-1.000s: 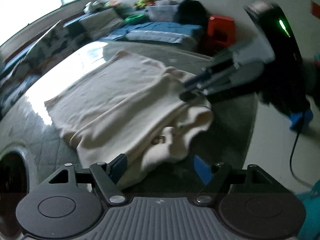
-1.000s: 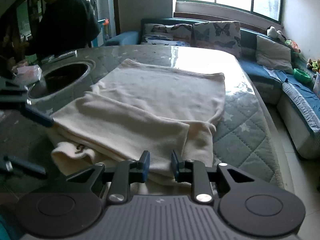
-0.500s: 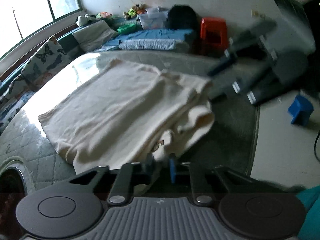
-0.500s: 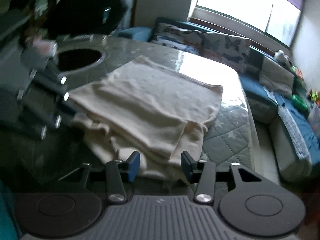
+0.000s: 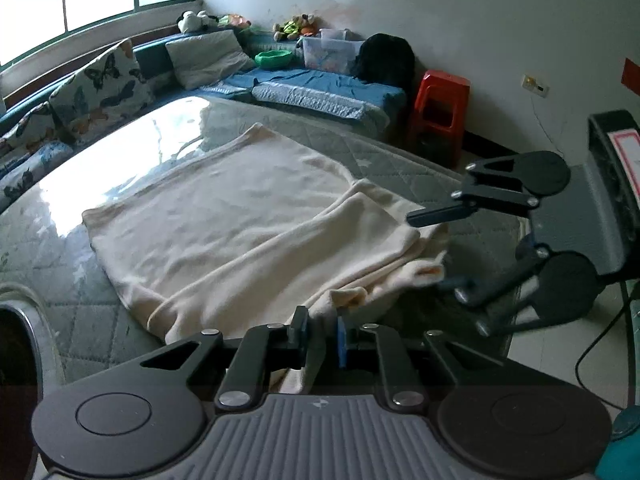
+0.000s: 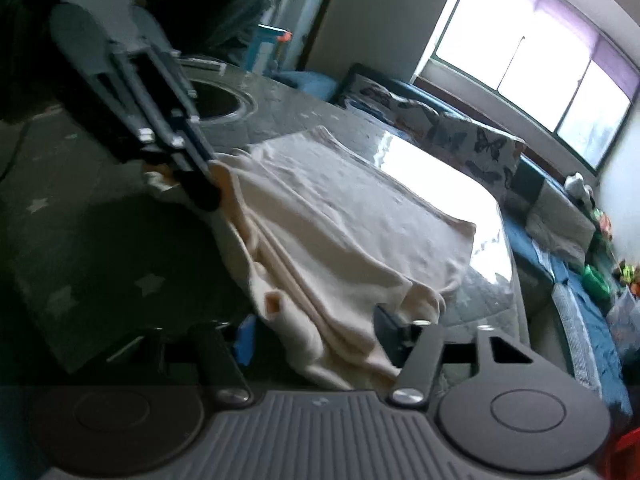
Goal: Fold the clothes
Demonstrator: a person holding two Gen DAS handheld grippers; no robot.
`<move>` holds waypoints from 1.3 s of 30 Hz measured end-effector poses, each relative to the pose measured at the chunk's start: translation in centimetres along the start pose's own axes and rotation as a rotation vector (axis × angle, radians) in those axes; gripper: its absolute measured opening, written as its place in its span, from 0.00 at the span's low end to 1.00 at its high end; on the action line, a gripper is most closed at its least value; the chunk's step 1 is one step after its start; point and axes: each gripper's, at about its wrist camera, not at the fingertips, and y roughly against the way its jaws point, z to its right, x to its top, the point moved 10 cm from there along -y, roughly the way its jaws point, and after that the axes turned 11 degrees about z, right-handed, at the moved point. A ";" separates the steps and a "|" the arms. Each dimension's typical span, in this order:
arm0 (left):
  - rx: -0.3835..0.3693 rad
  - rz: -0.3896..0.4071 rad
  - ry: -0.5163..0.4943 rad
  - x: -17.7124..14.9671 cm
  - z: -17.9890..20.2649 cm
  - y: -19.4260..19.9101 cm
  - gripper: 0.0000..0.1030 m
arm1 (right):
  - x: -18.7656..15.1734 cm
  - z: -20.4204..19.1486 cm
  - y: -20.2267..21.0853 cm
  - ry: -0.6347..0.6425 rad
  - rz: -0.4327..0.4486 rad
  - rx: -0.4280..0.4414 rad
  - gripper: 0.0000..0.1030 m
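Cream garment [image 5: 240,216] edge in left tongs [image 5: 321,332]

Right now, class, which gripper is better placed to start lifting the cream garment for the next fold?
Left. The left gripper already pinches the cream garment; the right gripper straddles the cloth, its jaws closing.

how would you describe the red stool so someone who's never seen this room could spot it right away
Look past the quilted table with the cream garment to the far white wall. Where the blue-covered bench ends, the red stool stands on the floor, beside a black bag. It is the only bright red plastic piece of furniture there.
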 end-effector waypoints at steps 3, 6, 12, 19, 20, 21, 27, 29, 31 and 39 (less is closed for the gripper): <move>0.003 0.001 -0.019 -0.6 0.5 0.6 0.23 | 0.2 0.3 -0.4 -0.083 -0.006 0.041 0.18; 0.017 0.007 -0.058 -1.0 1.0 1.1 0.38 | 0.4 0.5 -0.3 -0.125 -0.006 0.049 0.12; 0.044 -0.003 -0.119 -2.7 1.5 1.3 0.49 | 1.0 1.1 0.2 -0.228 0.001 0.055 0.08; 0.091 -0.012 -0.210 -3.5 1.9 0.7 0.44 | 1.9 1.6 0.4 -0.271 0.017 0.038 0.06; 0.092 -0.013 -0.219 -3.6 1.9 0.7 0.38 | 1.9 1.5 0.6 -0.270 0.019 0.036 0.06; 0.085 -0.015 -0.214 -3.6 1.9 0.7 0.21 | 2.0 1.4 0.7 -0.267 0.021 0.035 0.05; 0.034 0.022 -0.161 -3.0 1.5 3.3 0.09 | 3.0 0.3 2.8 -0.237 0.050 0.041 0.05; 0.012 0.036 -0.162 -2.9 1.8 4.8 0.09 | 3.6 -0.2 3.9 -0.225 0.061 0.054 0.05; -0.012 0.040 -0.162 -3.0 2.5 6.3 0.09 | 4.2 -1.0 5.5 -0.214 0.070 0.077 0.05; -0.092 0.009 -0.167 -4.2 5.7 11.5 0.09 | 5.6 -5.1 10.9 -0.202 0.018 0.200 0.05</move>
